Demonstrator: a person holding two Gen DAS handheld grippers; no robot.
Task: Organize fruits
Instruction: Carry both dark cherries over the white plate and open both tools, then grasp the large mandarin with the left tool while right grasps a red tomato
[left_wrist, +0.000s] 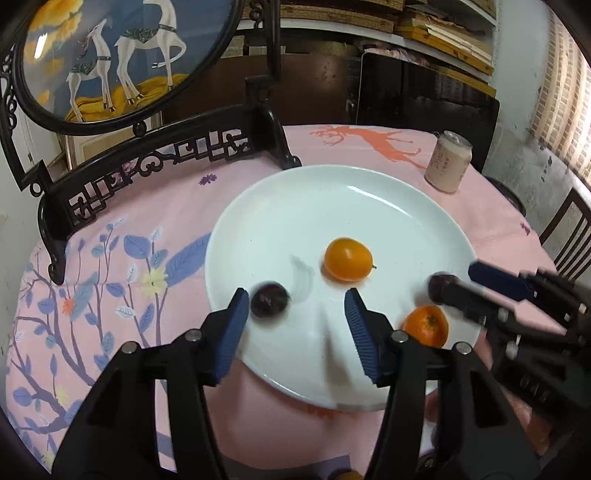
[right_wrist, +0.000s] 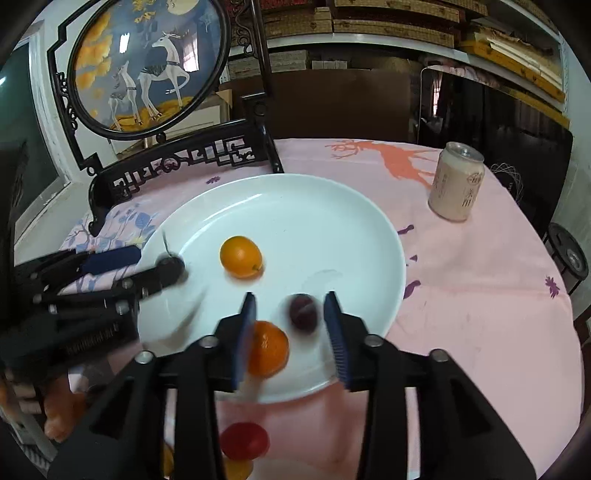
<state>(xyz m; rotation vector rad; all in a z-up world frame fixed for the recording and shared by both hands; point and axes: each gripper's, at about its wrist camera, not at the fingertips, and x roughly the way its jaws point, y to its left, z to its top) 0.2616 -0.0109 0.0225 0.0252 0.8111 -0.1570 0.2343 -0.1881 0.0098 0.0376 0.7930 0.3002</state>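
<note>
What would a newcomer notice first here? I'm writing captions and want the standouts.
The big white plate at the middle of the pink tablecloth, holding two orange fruits and two dark plums. Both grippers hang open over its near edge, a plum between each one's fingers. Behind stands a dark carved frame with a round deer painting, and a pale can sits far right.

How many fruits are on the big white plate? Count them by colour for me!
Orange: 2, the oval orange fruit and the mandarin.
Dark purple: 2, the left dark fruit and the right dark fruit, both blurred.
Total: 4.
</note>
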